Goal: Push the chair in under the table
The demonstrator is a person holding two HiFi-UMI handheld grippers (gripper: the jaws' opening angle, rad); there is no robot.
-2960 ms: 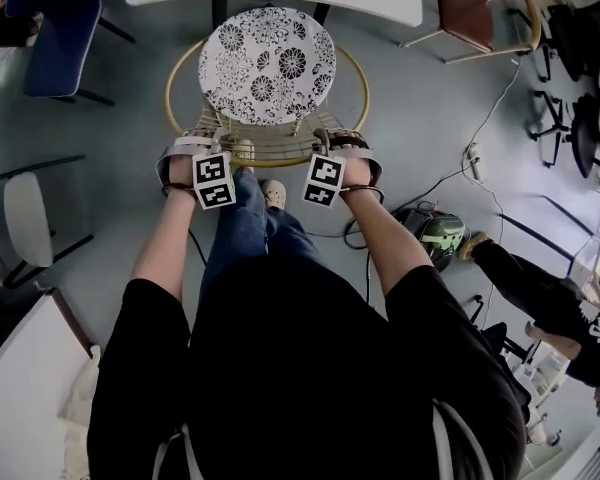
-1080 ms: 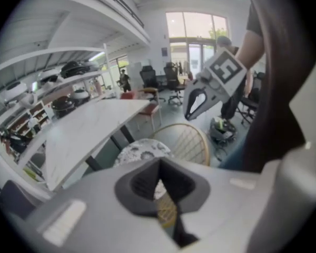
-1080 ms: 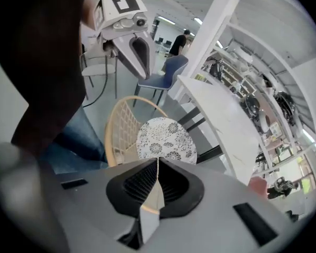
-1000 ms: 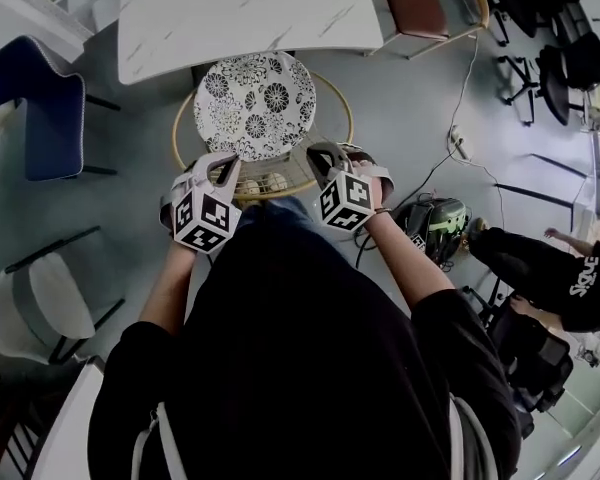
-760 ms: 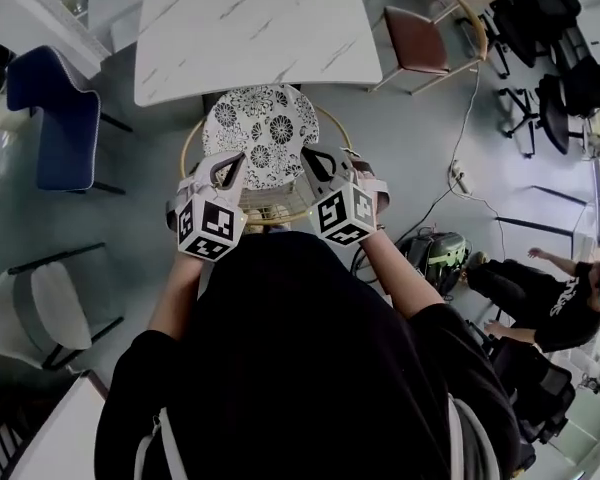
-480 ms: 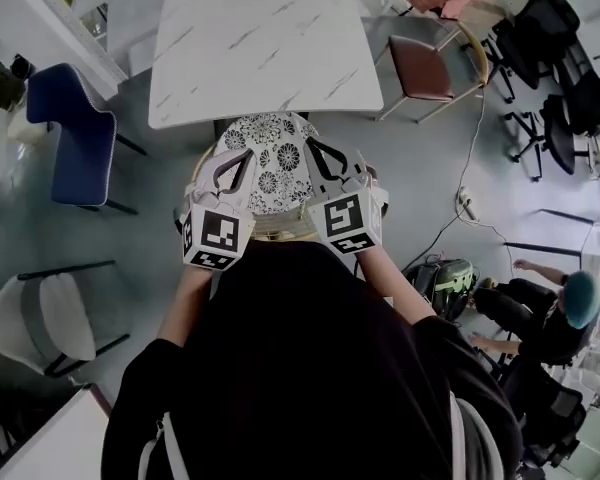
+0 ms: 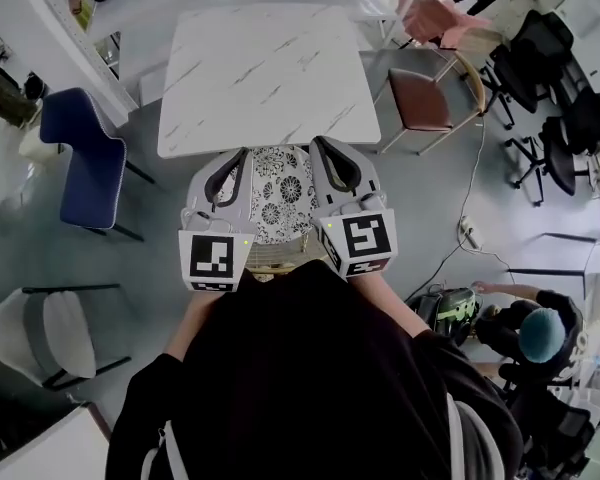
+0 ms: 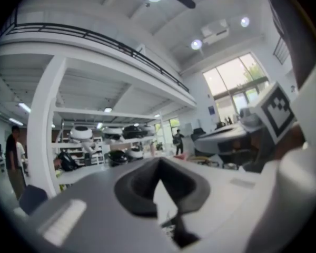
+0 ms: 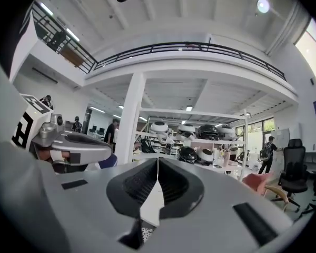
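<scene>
Both grippers shut and empty above the tucked-in chair

The left gripper [image 7: 238, 158] and right gripper [image 7: 322, 145] sit side by side at the centre of the head view, each with its jaws pressed together on nothing; each gripper's own view shows the pads meeting on empty air. The chair [image 7: 277, 193] shows between and beneath them, clear of both. Its round seat has a black-and-white flower print, with a pale wicker back rim at the near edge. The seat's far edge slips under the white marble-topped table [image 7: 265, 68] in the upper middle of the frame.
</scene>
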